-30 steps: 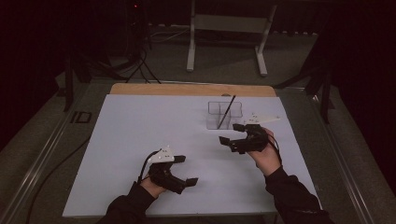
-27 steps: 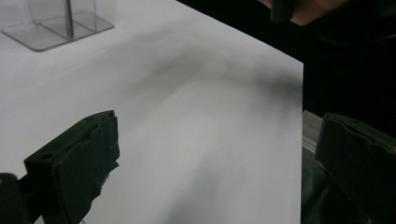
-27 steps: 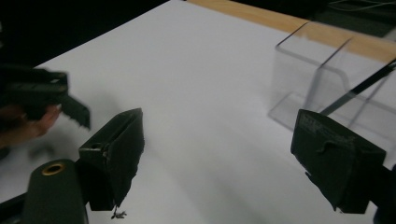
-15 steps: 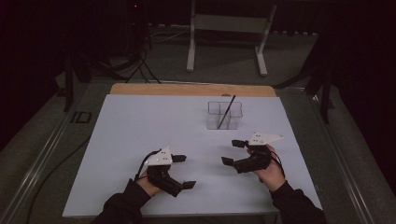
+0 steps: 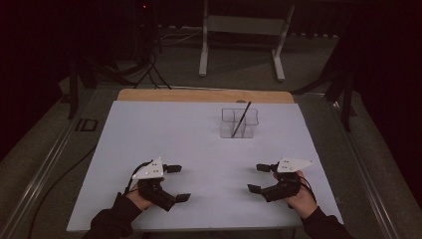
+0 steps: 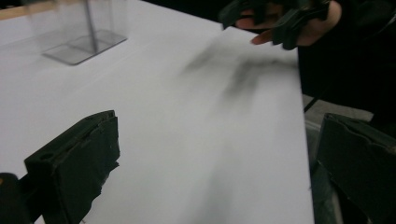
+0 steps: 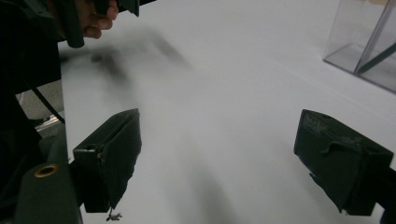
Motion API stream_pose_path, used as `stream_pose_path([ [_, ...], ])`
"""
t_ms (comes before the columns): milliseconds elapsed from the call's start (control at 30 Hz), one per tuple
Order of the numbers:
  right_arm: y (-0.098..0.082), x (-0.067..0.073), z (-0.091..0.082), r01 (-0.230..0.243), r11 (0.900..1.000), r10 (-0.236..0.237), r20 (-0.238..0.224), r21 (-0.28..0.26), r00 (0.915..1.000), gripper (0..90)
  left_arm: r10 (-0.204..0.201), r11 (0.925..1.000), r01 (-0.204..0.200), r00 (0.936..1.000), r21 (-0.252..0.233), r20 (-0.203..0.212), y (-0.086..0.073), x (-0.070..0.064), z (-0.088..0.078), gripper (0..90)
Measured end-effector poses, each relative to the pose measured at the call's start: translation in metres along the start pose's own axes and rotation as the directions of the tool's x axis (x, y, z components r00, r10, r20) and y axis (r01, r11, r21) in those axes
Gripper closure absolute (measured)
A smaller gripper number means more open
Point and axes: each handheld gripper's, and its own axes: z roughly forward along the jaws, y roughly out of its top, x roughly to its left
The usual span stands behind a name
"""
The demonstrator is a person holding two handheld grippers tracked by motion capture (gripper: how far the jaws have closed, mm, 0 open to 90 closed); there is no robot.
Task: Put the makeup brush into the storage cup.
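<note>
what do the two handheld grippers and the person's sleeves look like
Both the left gripper and right gripper are black, each with two blocky, flat-faced black jaws and a pale grey three-cornered plate on top carrying small dark markings. A thin dark cable loops from each body. The person's sleeves are dark, probably black.

No legible text, labels, brands or numbers anywhere: white table surface point(image 5: 199, 149) blank, clear container point(image 5: 238, 123) unmarked, gripper bodies carry no readable markings.
</note>
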Motion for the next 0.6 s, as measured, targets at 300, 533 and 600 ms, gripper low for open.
stream_pose_path([
  [300, -0.013, 0.002, -0.011, 0.003, 1.0, -0.003, 0.016, 0.007, 0.9999, 14.3, 0.01, 0.9992, -0.009, 0.9992, 0.04, -0.037, -0.02, 0.001, -0.025, 1.1],
  [533, -0.023, 0.0, -0.016, -0.003, 0.999, 0.002, 0.029, 0.037, 0.9996, 14.1, 0.003, 0.9984, 0.001, 0.9973, 0.057, -0.073, -0.03, 0.0, -0.042, 1.1],
  [600, -0.027, 0.0, -0.019, 0.0, 0.999, -0.002, 0.037, 0.044, 0.9993, 14.1, 0.001, 0.9976, 0.005, 0.9966, 0.07, -0.083, -0.033, 0.001, -0.048, 1.1],
])
